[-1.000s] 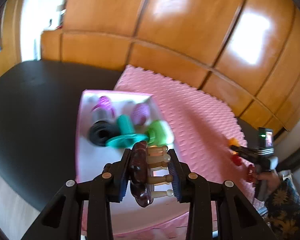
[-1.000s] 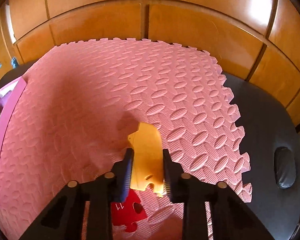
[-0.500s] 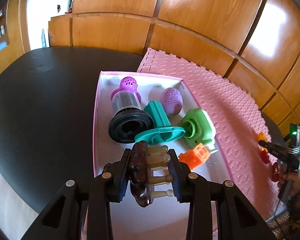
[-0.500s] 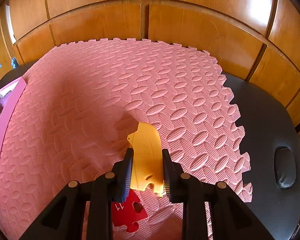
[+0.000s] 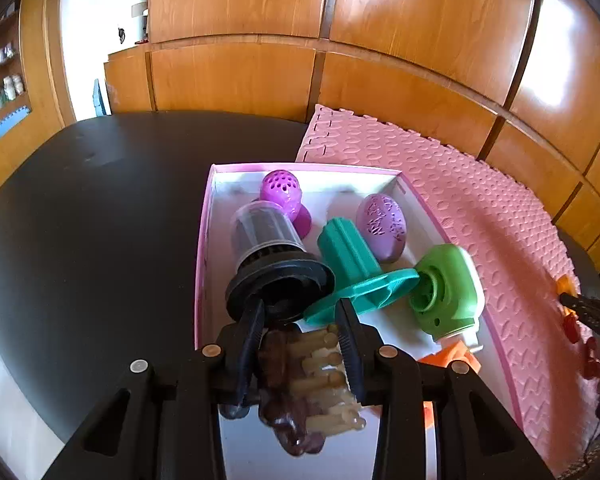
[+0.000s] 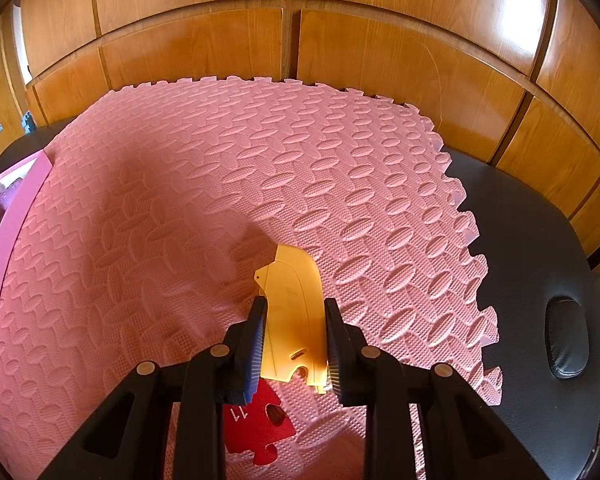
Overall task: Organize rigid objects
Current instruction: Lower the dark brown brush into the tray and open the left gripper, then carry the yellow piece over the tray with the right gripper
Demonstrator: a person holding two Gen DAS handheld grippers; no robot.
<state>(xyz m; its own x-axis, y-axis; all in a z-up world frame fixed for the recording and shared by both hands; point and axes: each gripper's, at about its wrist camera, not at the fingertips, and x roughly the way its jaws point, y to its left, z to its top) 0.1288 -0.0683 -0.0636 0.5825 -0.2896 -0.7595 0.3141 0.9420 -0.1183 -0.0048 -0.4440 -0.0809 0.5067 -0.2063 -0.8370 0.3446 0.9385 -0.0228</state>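
Two grippers, both loaded. Since a second ago the left gripper (image 5: pixel 302 322) has dropped lower over the pink box (image 5: pixel 205 240): box contents look bigger now, an orange block (image 5: pixel 450 358) shows at its right, and the black-based canister (image 5: pixel 274 264) sits just ahead of the fingertips, was well ahead. Left gripper clamped on the brown comb (image 5: pixel 300 384) with cream pegs, comb between the pads, hanging below them over the box floor. Teal piece (image 5: pixel 356 272) and green piece (image 5: pixel 446 292) just ahead-right.

Right gripper (image 6: pixel 294 316) unchanged: same spot over the pink mat (image 6: pixel 260 168), clenched on the yellow plate (image 6: pixel 294 304), which sticks out forward past the tips. Red puzzle piece (image 6: pixel 260 424) lies on the mat under the left finger.
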